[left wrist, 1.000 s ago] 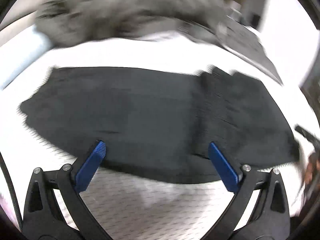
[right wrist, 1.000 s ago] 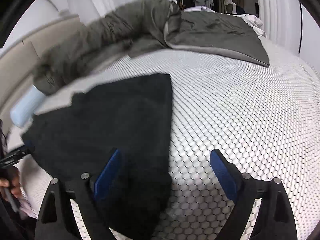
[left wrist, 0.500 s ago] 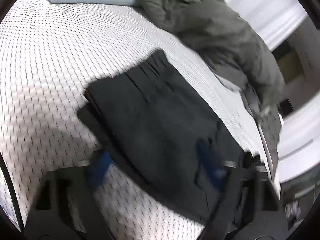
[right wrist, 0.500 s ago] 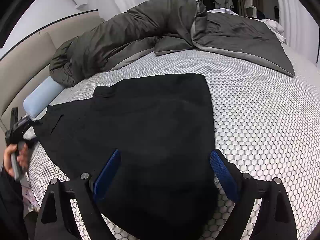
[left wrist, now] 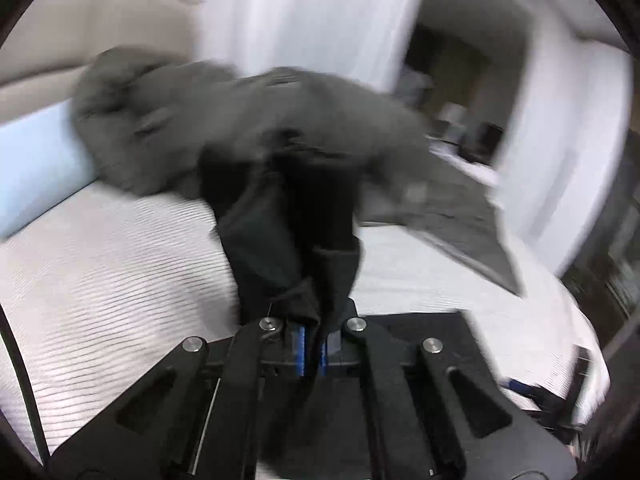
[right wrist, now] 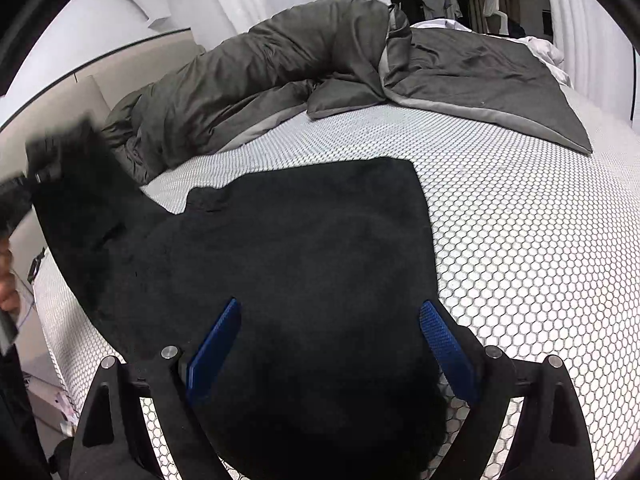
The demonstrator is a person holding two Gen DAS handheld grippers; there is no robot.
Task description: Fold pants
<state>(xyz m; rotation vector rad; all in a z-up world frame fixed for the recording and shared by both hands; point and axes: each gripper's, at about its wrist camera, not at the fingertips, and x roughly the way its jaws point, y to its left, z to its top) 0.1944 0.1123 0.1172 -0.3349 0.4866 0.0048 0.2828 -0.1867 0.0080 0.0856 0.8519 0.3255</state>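
Observation:
Black pants (right wrist: 296,248) lie spread on the white honeycomb-patterned bed (right wrist: 520,240). My left gripper (left wrist: 312,354) is shut on one end of the pants (left wrist: 288,236) and holds it lifted off the bed; the cloth hangs in front of the camera. In the right wrist view that lifted end (right wrist: 76,184) rises at the far left, with the left gripper (right wrist: 40,168) blurred at its top. My right gripper (right wrist: 330,340) is open, its blue pads on either side of the near end of the pants, low over the cloth.
A dark grey duvet (right wrist: 320,72) is bunched along the far side of the bed. A pale blue pillow (left wrist: 36,164) lies by the beige headboard (left wrist: 80,52). White curtains (left wrist: 300,12) hang behind.
My left gripper has shut on the pants' end and lifted it off the bed. My right gripper has moved over the near end of the pants and stays open.

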